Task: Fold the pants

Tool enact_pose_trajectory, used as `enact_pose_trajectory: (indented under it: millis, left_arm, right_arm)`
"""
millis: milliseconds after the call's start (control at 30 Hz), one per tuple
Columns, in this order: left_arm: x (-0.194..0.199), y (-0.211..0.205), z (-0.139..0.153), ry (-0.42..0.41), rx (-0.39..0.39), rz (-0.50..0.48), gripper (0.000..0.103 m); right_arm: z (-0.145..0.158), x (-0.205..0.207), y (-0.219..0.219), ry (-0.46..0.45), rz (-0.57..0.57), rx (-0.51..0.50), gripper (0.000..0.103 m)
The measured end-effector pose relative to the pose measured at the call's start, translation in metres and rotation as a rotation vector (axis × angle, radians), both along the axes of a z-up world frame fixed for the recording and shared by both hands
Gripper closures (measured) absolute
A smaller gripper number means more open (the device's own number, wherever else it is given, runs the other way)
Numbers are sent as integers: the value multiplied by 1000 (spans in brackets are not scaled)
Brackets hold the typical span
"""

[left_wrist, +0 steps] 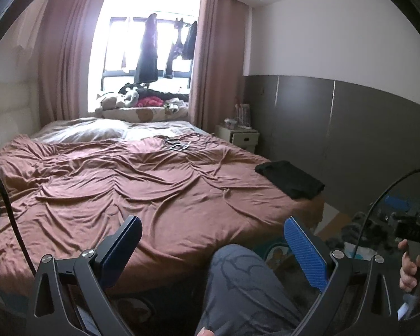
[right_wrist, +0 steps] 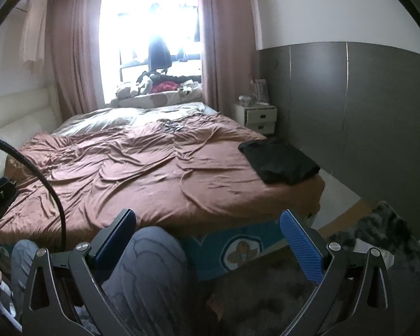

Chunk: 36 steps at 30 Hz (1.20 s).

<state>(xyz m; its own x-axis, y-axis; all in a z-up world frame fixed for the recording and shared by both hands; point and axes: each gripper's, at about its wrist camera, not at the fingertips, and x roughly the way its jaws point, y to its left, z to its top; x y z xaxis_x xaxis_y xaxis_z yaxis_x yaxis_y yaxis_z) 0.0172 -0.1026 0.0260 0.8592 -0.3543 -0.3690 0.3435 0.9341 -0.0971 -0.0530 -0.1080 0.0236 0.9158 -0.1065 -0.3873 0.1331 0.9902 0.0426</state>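
Here, both tools (left_wrist: 210, 235) (right_wrist: 207, 229) released above knees (right_wrist: 154, 254), folded black pants (right_wrist: 280, 162) far across rumpled bed (right_wrist: 126, 168).

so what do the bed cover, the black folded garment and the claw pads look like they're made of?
Bed cover: soft, thin, matte brown fabric, likely jersey or microfibre; it lies in many fine wrinkles.
Black folded garment: matte dark cloth that holds a flat fold; the weave is too small to tell.
Left claw and right claw pads: blue ribbed, probably rubber or textured plastic, on dark matte arms, metal or plastic.
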Motion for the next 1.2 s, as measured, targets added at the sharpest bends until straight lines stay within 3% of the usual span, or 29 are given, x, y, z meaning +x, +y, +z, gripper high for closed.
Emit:
enact_pose_trajectory:
  millis: [167,1200]
  left_arm:
    - [-2,-2,-1,3,-3,-11,1]
    - [-5,-3,-8,15,8,-3,1]
  right_arm:
    - [-2,-4,-1,-10,-2,36,0]
    - [-6,-7,8,-3,-25,-6,0]
